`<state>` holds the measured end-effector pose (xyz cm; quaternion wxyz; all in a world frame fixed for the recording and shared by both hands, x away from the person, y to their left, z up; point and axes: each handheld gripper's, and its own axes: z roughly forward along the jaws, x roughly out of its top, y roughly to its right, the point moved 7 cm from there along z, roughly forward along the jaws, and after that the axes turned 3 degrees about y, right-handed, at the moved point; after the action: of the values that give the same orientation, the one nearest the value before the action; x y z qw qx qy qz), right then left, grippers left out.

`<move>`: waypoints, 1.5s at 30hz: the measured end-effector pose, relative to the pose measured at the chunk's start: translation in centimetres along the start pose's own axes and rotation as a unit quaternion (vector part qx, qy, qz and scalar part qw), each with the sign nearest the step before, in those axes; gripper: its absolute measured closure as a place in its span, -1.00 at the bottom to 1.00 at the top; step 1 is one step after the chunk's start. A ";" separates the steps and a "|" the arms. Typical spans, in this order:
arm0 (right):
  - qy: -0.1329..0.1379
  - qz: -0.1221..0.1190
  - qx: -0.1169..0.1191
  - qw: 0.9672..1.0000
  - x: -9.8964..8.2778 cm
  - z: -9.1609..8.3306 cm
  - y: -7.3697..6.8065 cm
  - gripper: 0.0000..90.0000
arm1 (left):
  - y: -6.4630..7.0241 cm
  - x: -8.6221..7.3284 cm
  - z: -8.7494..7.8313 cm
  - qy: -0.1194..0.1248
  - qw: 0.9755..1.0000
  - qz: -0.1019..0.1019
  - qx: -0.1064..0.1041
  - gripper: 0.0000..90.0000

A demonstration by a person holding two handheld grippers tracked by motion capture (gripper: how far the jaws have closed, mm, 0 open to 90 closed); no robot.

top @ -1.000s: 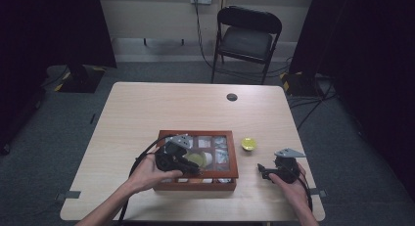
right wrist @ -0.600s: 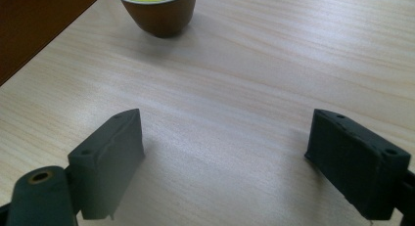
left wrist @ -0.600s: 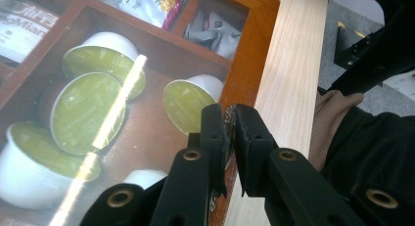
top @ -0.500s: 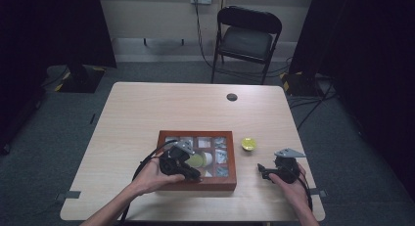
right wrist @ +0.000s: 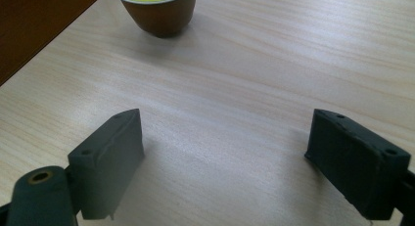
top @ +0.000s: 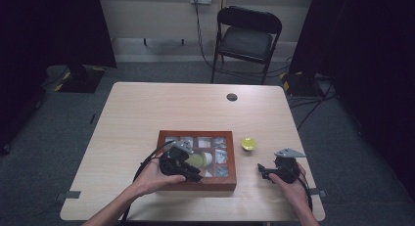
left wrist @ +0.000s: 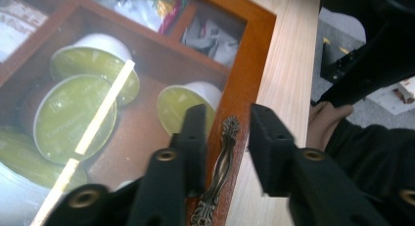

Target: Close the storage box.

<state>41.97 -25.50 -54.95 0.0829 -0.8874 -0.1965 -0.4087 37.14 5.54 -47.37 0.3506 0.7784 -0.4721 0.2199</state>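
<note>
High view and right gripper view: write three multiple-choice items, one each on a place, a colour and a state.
1. Where does the loose capsule stand?
A. On the table, just right of the wooden box
B. On the chair seat
C. Inside the box

2. What colour is that capsule's lid?
A. Red
B. Yellow-green
C. Blue

3. How does the right gripper stand?
A. Shut on the capsule
B. Shut on the box's edge
C. Open, with bare table between its jaws

Answers: 1 A, as the high view shows the capsule on the tabletop beside the box's right wall. 2 B, as the lid reads yellow-green in the high view and the right gripper view. 3 C, as the right gripper view shows the jaws wide apart, the capsule well ahead of them.
</note>
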 end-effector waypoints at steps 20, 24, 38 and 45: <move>0.000 0.000 0.000 1.000 0.0 0.0 0.0 -0.72 | -2.1 -1.5 -4.1 0.019 0.995 -0.007 0.096 -0.35; 0.000 0.000 0.000 1.000 0.0 0.0 0.0 -0.72 | -2.8 -2.3 -5.4 0.031 0.992 -0.013 0.120 -0.38; 0.000 0.000 0.000 1.000 0.0 0.0 0.0 -0.72 | -5.8 -5.9 -9.5 0.045 0.982 -0.044 0.178 -0.57; 0.000 0.000 0.000 1.000 0.0 0.0 0.0 -0.72 | -8.9 -9.8 -11.4 0.035 0.971 -0.076 0.224 -0.52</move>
<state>41.96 -25.50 -54.95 0.0826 -0.8873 -0.1963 -0.4090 40.39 22.53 -49.51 0.1996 0.8625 -0.3377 0.3197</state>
